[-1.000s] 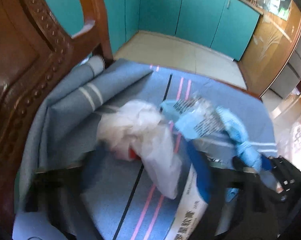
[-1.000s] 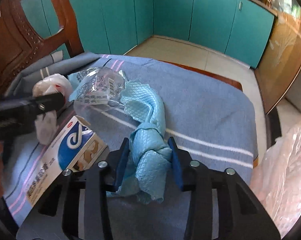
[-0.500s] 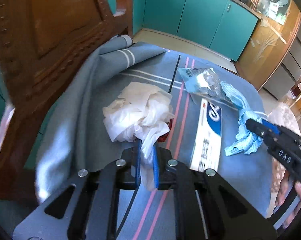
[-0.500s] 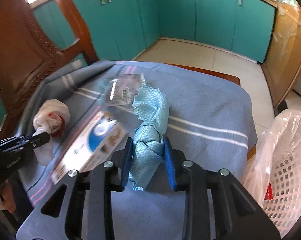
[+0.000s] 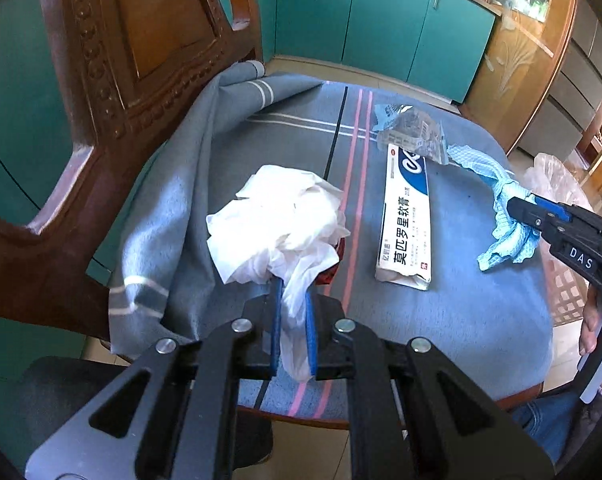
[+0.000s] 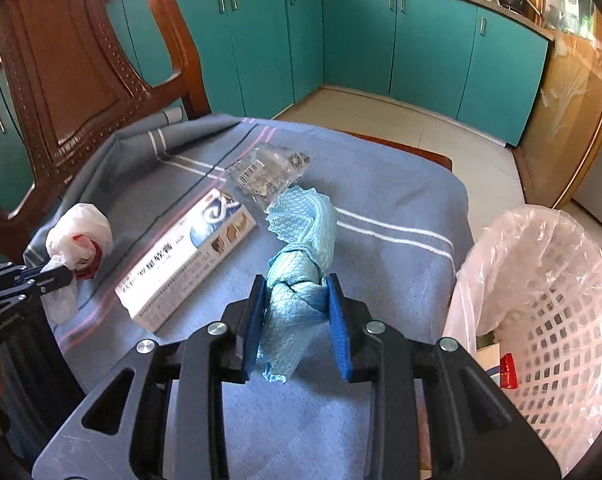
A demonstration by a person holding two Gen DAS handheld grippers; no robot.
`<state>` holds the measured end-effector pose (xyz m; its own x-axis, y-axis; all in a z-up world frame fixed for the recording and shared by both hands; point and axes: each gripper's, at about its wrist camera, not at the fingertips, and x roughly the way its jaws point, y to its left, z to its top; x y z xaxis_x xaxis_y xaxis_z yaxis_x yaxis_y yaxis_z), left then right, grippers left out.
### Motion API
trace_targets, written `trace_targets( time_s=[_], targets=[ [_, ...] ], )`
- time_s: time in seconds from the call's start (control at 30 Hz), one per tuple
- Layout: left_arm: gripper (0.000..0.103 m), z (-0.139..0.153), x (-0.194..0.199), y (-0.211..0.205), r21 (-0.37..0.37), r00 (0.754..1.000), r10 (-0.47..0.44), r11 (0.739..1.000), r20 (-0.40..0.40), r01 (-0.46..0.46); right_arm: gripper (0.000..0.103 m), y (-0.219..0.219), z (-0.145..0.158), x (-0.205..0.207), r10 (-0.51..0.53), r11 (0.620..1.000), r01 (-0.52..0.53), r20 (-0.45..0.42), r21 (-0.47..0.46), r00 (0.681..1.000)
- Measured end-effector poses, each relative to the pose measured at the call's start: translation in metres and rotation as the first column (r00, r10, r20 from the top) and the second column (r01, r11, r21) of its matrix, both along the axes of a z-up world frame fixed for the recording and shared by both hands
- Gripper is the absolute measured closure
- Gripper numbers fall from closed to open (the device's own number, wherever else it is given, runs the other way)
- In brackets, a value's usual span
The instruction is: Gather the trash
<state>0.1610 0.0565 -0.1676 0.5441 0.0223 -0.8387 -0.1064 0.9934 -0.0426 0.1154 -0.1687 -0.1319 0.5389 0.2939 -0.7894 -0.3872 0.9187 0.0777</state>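
Note:
My left gripper (image 5: 292, 300) is shut on a crumpled white plastic bag (image 5: 279, 220) with something red inside, held over the left side of the blue cloth-covered chair seat (image 5: 461, 312). My right gripper (image 6: 297, 296) is shut on a twisted light-blue cloth (image 6: 303, 240) at the seat's right side; it also shows in the left wrist view (image 5: 505, 216). A white and blue ointment box (image 5: 405, 216) and a clear crinkled wrapper (image 5: 411, 132) lie on the seat between them. The bag also shows in the right wrist view (image 6: 79, 232).
A white lattice basket lined with a clear bag (image 6: 541, 300) stands right of the chair, with some items inside. The carved wooden chair back (image 5: 141, 60) rises on the left. Teal cabinets (image 6: 421, 40) and tiled floor lie beyond.
Both grippers have pulled back and up from the seat, each keeping its hold. The basket has come fully into the right wrist view.

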Motion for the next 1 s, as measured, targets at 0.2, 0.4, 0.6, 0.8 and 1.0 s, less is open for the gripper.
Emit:
trace_targets(
  time_s=[0.2, 0.4, 0.6, 0.8, 1.0],
  targets=[
    [0.081, 0.001, -0.004, 0.003, -0.009, 1.0, 0.025, 1.0, 0.014, -0.025, 0.066, -0.001, -0.004, 0.001, -0.016, 1.0, 0.016, -0.009, 0.018, 1.0],
    [0.052, 0.01, -0.011, 0.012, -0.028, 0.996, 0.057, 0.998, 0.067, -0.055, 0.047, -0.009, 0.002, 0.006, -0.06, 0.995, 0.06, 0.003, 0.081, 0.998],
    [0.048, 0.008, -0.011, 0.016, -0.05, 0.996, 0.067, 0.997, 0.066, -0.064, 0.047, -0.015, 0.001, 0.014, -0.115, 0.99, 0.114, -0.003, 0.083, 0.993],
    [0.037, 0.006, -0.009, 0.016, -0.049, 0.995, 0.076, 0.996, 0.064, -0.072, 0.047, -0.002, -0.015, 0.02, -0.094, 0.995, 0.095, -0.03, 0.032, 0.995],
    [0.029, 0.006, -0.005, 0.013, -0.038, 0.995, 0.079, 0.996, 0.068, -0.077, 0.047, 0.014, -0.024, 0.02, -0.086, 0.994, 0.085, -0.017, -0.066, 0.996]
  ],
)
